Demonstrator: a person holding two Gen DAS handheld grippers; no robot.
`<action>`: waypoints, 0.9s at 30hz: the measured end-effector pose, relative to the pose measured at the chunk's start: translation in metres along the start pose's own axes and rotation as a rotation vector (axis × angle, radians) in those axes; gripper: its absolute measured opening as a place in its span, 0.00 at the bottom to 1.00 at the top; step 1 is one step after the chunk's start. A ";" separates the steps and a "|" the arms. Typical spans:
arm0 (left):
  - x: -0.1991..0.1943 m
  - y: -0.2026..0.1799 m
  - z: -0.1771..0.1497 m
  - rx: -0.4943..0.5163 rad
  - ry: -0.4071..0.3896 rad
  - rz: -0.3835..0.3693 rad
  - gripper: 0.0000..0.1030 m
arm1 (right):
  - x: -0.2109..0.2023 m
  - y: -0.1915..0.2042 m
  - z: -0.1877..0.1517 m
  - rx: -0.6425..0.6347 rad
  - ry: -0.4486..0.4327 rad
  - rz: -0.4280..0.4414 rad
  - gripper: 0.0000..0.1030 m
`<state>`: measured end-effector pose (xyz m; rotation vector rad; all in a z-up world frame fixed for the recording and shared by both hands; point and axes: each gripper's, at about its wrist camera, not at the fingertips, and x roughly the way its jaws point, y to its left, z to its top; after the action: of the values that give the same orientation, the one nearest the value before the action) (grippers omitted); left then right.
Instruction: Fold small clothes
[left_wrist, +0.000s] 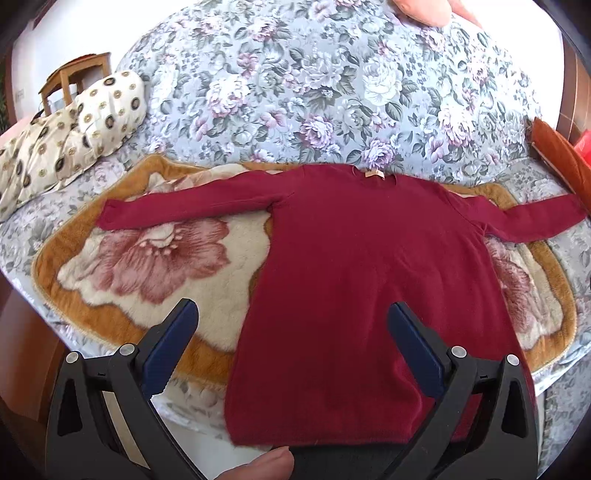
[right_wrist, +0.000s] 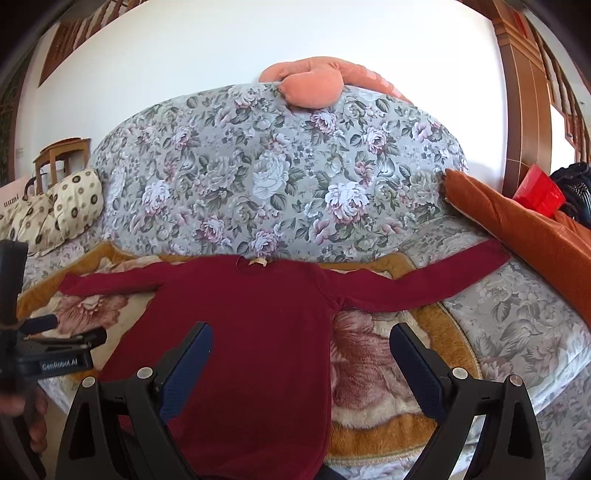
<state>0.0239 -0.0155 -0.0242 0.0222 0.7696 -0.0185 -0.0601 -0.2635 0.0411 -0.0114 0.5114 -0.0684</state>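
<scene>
A dark red long-sleeved sweater (left_wrist: 362, 280) lies flat on a plush flower-patterned blanket (left_wrist: 155, 266), neck away from me, both sleeves spread out sideways. It also shows in the right wrist view (right_wrist: 251, 325). My left gripper (left_wrist: 291, 314) is open and empty, held above the sweater's lower left part near the hem. My right gripper (right_wrist: 301, 334) is open and empty, above the sweater's right side edge. The left gripper's body (right_wrist: 48, 354) shows at the left of the right wrist view.
The blanket lies on a floral sofa seat with a big floral back cushion (right_wrist: 280, 173). Spotted cream pillows (left_wrist: 70, 129) lie at the left, an orange bolster (right_wrist: 517, 229) at the right, a peach plush toy (right_wrist: 314, 83) on top. A wooden chair (right_wrist: 59, 155) stands far left.
</scene>
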 end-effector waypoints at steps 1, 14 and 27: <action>0.007 -0.004 0.001 0.007 -0.005 -0.008 1.00 | 0.009 0.001 0.000 0.004 -0.001 0.001 0.93; 0.047 -0.025 -0.009 -0.060 -0.063 0.006 1.00 | 0.058 0.005 -0.028 -0.017 -0.073 -0.029 0.93; 0.061 -0.037 -0.017 0.001 -0.010 0.017 1.00 | 0.069 0.003 -0.033 -0.020 -0.024 -0.038 0.93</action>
<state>0.0552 -0.0527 -0.0792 0.0298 0.7592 -0.0034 -0.0158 -0.2648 -0.0221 -0.0414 0.4878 -0.1008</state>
